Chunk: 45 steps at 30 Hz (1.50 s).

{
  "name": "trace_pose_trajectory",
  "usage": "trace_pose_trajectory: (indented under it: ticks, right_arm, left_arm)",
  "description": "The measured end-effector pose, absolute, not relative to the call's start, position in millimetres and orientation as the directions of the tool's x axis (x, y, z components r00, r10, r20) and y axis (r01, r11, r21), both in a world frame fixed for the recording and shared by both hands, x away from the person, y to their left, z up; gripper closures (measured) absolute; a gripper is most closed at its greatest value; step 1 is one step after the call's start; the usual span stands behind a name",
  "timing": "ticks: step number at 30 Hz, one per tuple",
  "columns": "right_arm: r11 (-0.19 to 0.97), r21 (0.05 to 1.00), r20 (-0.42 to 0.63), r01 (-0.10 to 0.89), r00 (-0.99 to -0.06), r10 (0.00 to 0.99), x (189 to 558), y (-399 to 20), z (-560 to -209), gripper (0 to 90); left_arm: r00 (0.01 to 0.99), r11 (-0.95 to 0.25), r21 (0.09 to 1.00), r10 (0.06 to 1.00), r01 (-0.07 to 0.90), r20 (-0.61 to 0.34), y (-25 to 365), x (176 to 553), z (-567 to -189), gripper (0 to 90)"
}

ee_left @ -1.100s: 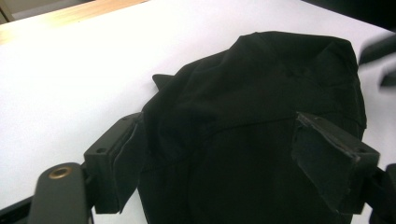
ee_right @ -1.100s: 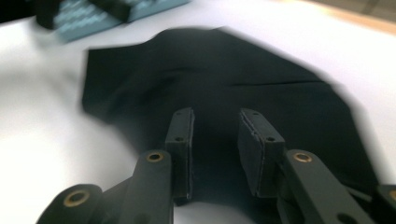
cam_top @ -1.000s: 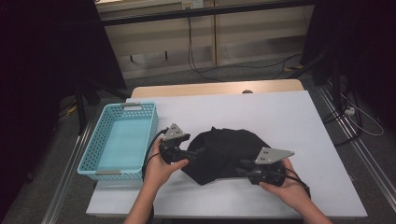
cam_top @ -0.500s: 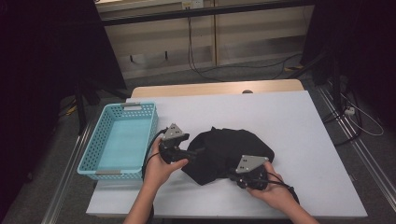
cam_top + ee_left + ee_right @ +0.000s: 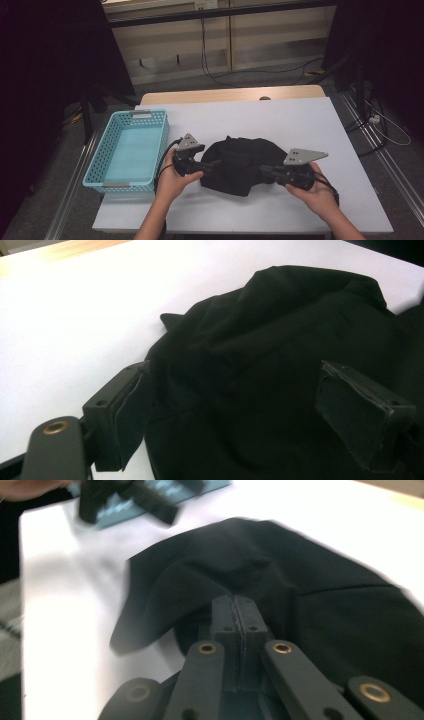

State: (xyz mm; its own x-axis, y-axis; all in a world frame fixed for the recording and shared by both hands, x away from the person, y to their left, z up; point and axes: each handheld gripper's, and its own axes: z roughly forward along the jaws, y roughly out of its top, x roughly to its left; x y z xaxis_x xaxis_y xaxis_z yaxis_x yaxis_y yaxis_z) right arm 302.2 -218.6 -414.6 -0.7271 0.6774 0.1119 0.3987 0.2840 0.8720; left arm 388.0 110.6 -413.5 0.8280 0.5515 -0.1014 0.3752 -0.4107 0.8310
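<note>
The right gripper (image 5: 235,611) has just been closing, and its jaws now meet flat together at the near edge of the black garment (image 5: 242,162). Whether a thin fold is pinched between the pads cannot be told from the right gripper view, since the cloth bunches right at the tips. The left gripper (image 5: 240,405) stands wide apart, released, with its pads on either side of the cloth's left end and nothing pressed.

The garment lies crumpled in the middle of the white table (image 5: 300,120). In the high view the left gripper is at its nine o'clock and the right gripper at its four o'clock.

The likely trouble: if the right jaws caught only a sliver or nothing, a lift would let the cloth slip free, or drag the heap sideways instead of spreading it.

The blue basket (image 5: 102,165) sits at nine o'clock, beyond the left hand (image 5: 172,182), clear of the work. Nothing blocks either gripper.
</note>
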Motion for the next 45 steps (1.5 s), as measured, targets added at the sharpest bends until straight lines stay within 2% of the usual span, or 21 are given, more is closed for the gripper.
trace_pose_trajectory:
  ticks: [7,19,24,37,45]
  right_arm:
    - [0.200,0.869,0.131,0.453,-0.600,0.789,319.6,-244.6,-421.3,89.7]
    - [0.156,0.838,0.115,0.522,-0.450,0.886,332.0,-267.1,-434.6,89.7]
    - [0.147,0.824,0.123,0.547,-0.427,0.896,332.9,-274.2,-441.8,89.6]
    - [0.157,0.831,0.115,0.534,-0.441,0.890,331.4,-270.9,-442.0,89.2]
    - [0.158,0.829,0.115,0.536,-0.440,0.891,330.2,-269.9,-442.4,89.1]
  left_arm:
    - [0.840,-0.418,0.833,0.533,0.363,-0.099,107.0,386.0,-412.7,17.6]
    - [0.857,-0.439,0.819,0.501,0.370,-0.119,101.7,382.1,-420.0,18.7]
    - [0.870,-0.462,0.808,0.478,0.365,-0.119,95.6,377.9,-426.2,19.3]
    - [0.904,-0.511,0.794,0.414,0.330,-0.109,84.2,367.0,-432.0,23.6]
    - [0.921,-0.572,0.756,0.376,0.319,-0.104,76.4,364.2,-449.7,23.7]
